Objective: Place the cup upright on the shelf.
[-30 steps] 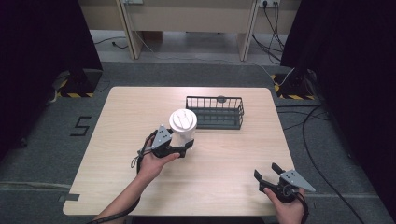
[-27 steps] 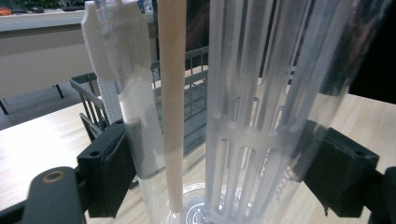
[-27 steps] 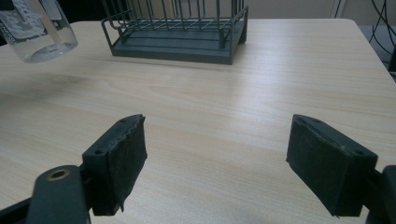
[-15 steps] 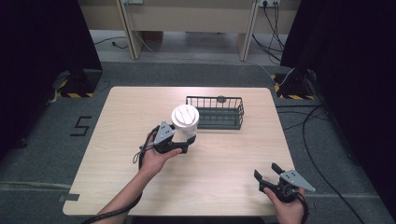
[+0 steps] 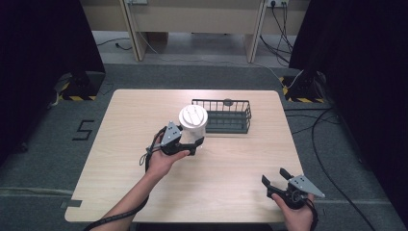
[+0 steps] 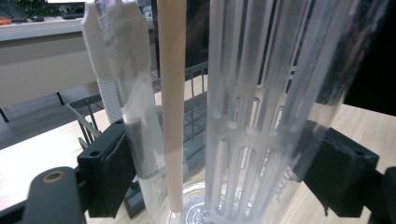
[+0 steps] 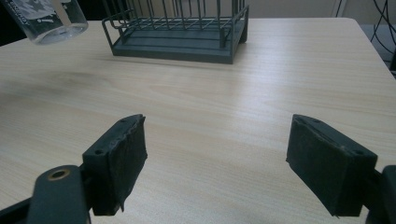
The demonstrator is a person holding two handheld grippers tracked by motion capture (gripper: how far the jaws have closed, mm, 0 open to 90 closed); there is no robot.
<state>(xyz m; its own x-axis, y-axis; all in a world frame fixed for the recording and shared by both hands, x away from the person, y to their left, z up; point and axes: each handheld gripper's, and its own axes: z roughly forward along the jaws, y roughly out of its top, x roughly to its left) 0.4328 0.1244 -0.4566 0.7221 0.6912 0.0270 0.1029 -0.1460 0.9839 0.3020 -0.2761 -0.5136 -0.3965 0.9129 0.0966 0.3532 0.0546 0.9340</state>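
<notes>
gripping a clear bottle (image 5: pixel 193 124) with a white lid between the left gripper (image 5: pixel 185 144) fingers, lifted above the desk (image 5: pixel 231 159) just in front of the wire basket (image 5: pixel 226 117); right gripper (image 5: pixel 278 182) fingers spread wide and empty, low near the desk's front right edge

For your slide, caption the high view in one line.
Left gripper holds a clear bottle beside the wire basket.

Left claw (image 5: pixel 191 145), right claw (image 5: pixel 274 177): black blocky jaws, grey triangular top plates, black trailing cables.
</notes>
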